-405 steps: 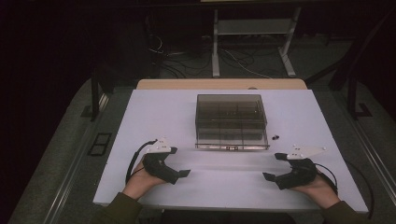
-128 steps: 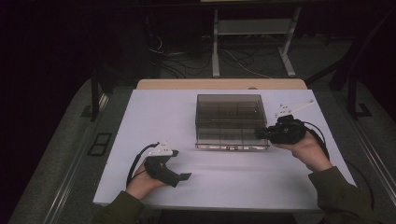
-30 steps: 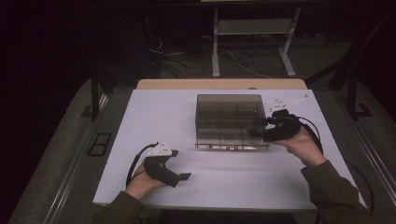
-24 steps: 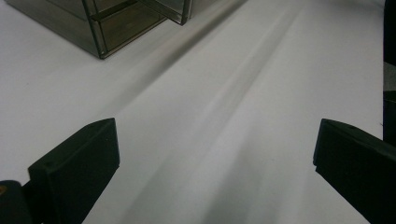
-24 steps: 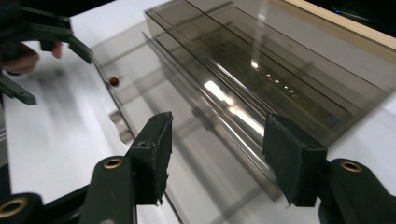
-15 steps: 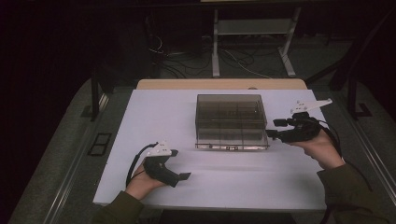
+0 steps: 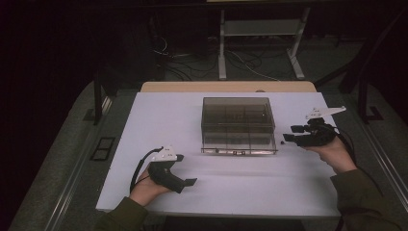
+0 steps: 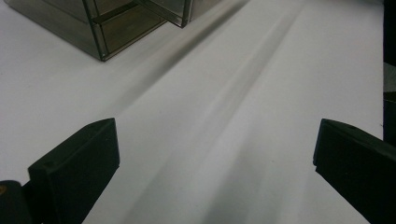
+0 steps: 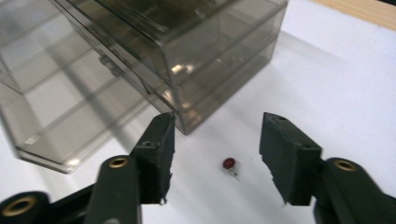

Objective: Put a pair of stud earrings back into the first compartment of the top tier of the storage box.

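One tiny red bead (image 9: 229,163), blurry, lies beyond right tool (image 9: 217,154).

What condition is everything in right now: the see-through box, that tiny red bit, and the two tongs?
Smoky clear box: upright on the table, bottom drawer pulled out toward the person.
Red bead: loose on the white table, beside the box corner, untouched.
Right tongs: open, jaws either side of the bead, not pressing it.
Left tongs: wide open, nothing between them.
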Motion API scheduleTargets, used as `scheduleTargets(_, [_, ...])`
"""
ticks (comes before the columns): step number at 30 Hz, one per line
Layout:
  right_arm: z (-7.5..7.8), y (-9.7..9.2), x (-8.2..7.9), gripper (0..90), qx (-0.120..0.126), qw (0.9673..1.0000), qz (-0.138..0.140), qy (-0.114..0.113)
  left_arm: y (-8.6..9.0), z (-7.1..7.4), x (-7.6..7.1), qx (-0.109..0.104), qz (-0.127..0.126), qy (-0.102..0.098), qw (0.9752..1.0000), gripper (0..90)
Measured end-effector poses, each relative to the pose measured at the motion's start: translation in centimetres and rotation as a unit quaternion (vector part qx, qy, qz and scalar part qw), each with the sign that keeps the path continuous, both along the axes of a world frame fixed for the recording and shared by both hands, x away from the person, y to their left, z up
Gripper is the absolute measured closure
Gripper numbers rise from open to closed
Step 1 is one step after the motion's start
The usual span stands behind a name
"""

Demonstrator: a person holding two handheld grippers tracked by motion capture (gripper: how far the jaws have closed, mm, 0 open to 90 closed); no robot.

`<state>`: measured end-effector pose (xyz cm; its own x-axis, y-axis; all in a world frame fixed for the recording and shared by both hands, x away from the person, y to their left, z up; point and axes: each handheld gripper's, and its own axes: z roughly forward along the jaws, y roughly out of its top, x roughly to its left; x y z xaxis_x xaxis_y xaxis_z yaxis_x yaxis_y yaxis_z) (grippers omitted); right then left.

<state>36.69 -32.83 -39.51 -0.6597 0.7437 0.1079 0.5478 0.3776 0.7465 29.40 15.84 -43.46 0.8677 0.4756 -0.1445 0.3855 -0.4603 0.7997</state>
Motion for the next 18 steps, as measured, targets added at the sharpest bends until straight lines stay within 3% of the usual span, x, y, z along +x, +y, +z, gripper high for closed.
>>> scheduleTargets(7, [-1.4,-0.2,0.8,58.1,-0.022,0.9997,0.001,0.002,-0.1,0.0,0.0,0.000,0.000,0.002,1.0000,0.0])
scheduleTargets(18, [-3.4,0.4,1.7,63.8,-0.046,0.9987,0.008,0.022,-0.1,0.0,0.0,0.000,0.000,0.002,1.0000,0.0])
